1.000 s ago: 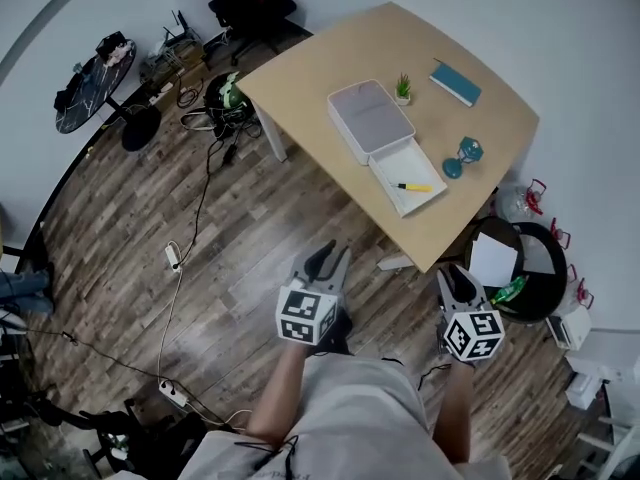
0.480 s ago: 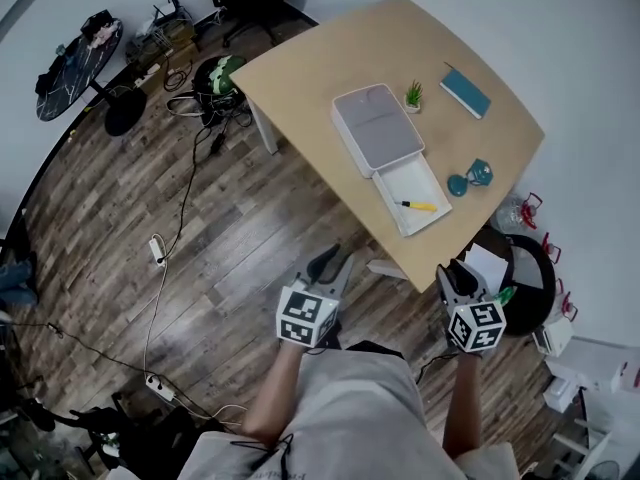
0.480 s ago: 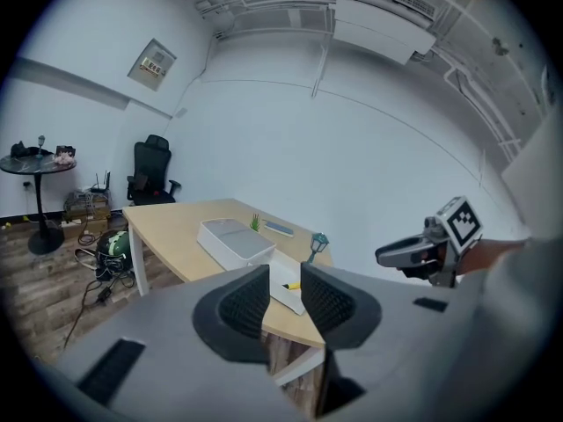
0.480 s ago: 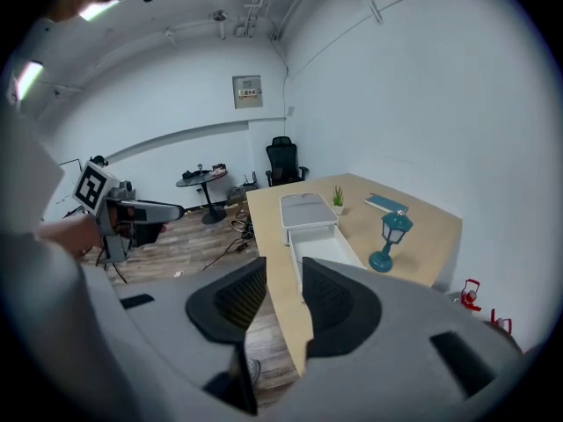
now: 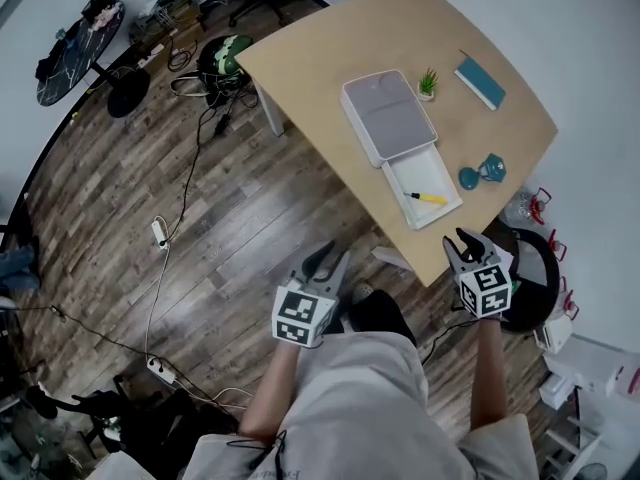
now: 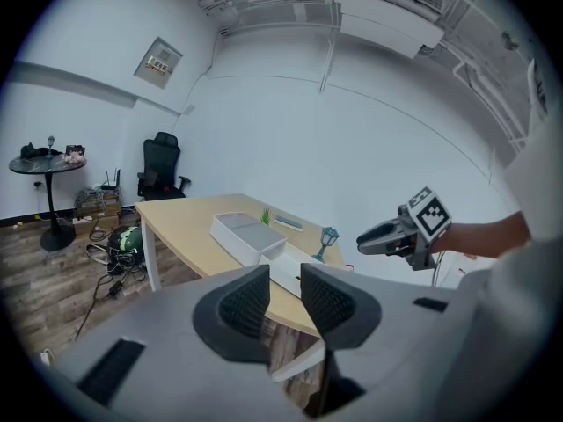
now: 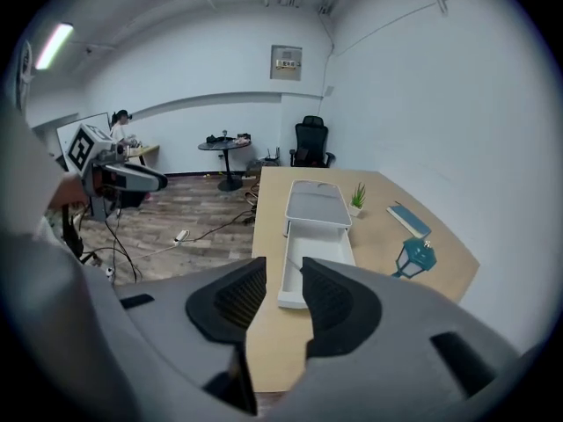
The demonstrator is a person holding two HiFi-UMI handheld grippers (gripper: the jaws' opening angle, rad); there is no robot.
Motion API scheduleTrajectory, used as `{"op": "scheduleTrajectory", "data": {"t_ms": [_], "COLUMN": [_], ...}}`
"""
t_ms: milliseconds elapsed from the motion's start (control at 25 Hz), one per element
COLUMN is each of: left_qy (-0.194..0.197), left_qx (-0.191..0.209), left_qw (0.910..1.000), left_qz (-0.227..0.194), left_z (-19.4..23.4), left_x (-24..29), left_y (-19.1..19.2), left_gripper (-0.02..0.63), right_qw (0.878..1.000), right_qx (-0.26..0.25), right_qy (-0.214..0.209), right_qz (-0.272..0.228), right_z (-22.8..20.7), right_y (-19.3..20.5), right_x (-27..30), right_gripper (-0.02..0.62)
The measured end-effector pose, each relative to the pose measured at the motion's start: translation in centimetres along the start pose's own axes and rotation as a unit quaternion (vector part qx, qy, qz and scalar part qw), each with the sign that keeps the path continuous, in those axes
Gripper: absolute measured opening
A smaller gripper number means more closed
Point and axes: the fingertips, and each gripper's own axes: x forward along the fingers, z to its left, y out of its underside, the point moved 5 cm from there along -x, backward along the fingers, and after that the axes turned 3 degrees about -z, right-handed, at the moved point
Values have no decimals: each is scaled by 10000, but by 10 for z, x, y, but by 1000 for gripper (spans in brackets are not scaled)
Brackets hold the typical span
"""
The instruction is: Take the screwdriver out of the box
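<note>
Fingers (image 6: 244, 301) stood apart, empty, on left gripper (image 5: 323, 259) and right gripper (image 5: 463, 240), the right's just widened; both angled down, screwdriver (image 5: 428, 198) well ahead in box (image 5: 388, 118).

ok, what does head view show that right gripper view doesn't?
Head view only: yellow handle of the screwdriver in the drawer, black bin beside the table. Right gripper view only: wall panel, ceiling light. Both: white box, teal lantern, potted plant, teal book, left gripper, right gripper, jaws empty, just opening wider.
</note>
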Motion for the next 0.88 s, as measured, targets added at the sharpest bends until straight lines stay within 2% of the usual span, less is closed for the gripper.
{"op": "scheduleTrajectory", "data": {"t_ms": [280,440,680,880], "left_qy": [-173,-309,-519,-801], "left_qx": [38,96,204,80], "left_qw": [9998,9994,9984,9968], "left_qz": [-99,-123,-104,0], "left_z": [0,-7,-15,-11], "left_x": [4,15,26,29], "left_y": [-1,-11,-17,-10], "left_gripper": [103,103,103,103], "right_qw": [9963,9924,9827,9752], "right_qx": [-696,-863,-1342,-1570], "right_qy": [-395,-727,-1035,-1284], "right_qz": [307,495,747,882], "right_z": [-22,-37,-54,-58], "right_y": [-5,-2,-1,5], "right_x": [37,59,88,114], "right_gripper": [130,147,147,149]}}
